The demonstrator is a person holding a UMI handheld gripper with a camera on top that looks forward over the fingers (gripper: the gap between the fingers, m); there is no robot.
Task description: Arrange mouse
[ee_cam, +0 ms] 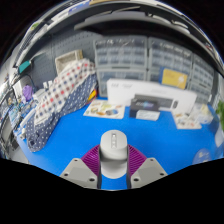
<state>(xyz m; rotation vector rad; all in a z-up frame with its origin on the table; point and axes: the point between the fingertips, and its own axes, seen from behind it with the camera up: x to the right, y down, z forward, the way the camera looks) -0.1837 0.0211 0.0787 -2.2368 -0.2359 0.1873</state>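
Observation:
A light grey computer mouse [114, 152] sits between my two fingers, its front pointing away from me, above a blue table surface [75, 135]. My gripper [114, 165] is shut on the mouse, with the purple pads [93, 158] pressing on both of its sides. The mouse appears held slightly above the blue surface.
A white printer-like box [140, 96] stands beyond the mouse at the back of the table. A checkered cloth heap [60, 95] lies at the left. Small items [105, 110] and a white box [187, 117] lie near it. Shelves with drawers [125, 55] line the back wall.

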